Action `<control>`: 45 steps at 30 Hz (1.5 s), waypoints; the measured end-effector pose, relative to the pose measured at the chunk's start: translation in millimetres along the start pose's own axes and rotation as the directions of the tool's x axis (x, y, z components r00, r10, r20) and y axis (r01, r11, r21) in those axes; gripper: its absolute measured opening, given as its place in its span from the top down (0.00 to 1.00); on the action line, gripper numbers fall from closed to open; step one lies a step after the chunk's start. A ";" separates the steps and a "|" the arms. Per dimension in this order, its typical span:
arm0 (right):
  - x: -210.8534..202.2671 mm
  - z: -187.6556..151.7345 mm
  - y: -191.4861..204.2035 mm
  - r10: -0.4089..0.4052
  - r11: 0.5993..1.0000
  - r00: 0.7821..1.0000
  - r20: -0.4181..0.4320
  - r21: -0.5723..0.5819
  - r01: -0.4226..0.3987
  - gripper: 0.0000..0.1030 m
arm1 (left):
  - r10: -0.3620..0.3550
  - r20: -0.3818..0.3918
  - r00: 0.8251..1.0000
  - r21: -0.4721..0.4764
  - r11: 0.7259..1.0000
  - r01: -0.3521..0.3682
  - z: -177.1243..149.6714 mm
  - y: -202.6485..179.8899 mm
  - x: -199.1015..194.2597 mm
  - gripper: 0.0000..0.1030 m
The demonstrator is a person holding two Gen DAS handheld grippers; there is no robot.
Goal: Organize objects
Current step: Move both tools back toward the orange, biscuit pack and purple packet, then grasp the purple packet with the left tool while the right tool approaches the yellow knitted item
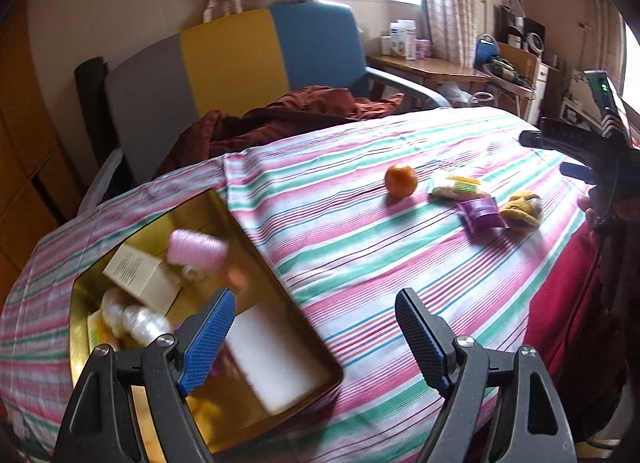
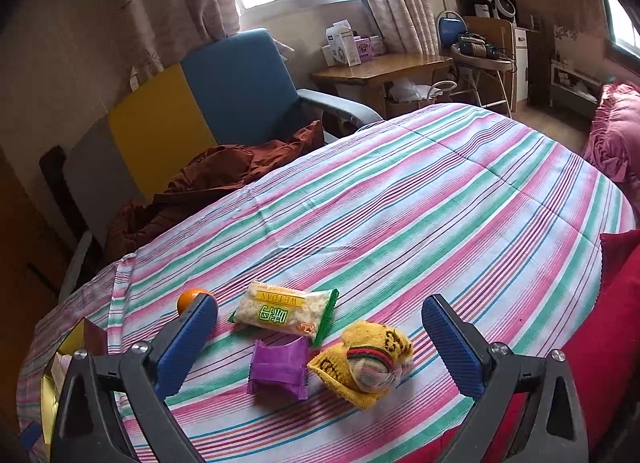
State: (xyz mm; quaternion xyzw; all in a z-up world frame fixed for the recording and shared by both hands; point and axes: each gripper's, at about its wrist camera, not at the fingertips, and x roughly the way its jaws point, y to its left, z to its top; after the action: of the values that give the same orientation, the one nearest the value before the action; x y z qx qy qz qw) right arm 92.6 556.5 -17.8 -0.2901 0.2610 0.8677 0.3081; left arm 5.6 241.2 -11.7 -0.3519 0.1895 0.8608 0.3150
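Left hand-held gripper open, empty, above gold tin corner on striped bed. Right hand-held gripper open, empty; purple packet, yellow sock bundle between fingers, orange beyond left finger.

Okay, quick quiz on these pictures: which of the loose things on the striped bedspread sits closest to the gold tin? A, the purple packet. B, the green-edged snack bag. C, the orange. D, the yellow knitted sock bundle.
C: in the left wrist view the orange lies nearest the gold tin, with the snack bag, purple packet and sock bundle farther right.
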 end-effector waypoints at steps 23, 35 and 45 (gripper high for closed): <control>-4.3 4.0 -13.8 0.041 0.995 0.999 0.028 0.087 -0.043 0.00 | -0.169 -0.140 0.976 -0.006 0.985 0.170 30.5 -54.4 67.9 0.19; -2.3 6.4 -27.0 0.097 0.981 0.995 0.028 0.168 -0.100 0.00 | -0.194 -0.193 0.962 -0.103 0.979 0.176 66.1 -56.8 122.4 0.19; -1.3 4.8 -41.0 0.166 0.954 0.985 0.035 0.247 -0.170 0.00 | -0.223 -0.238 0.945 -0.115 0.973 0.200 80.9 -78.6 159.8 0.19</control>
State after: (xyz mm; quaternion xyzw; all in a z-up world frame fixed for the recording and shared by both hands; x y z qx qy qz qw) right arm 119.9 586.7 -24.9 -0.2200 0.3896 0.8529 0.2689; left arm -69.1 408.2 -80.8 -0.4892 0.1498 0.7786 0.3633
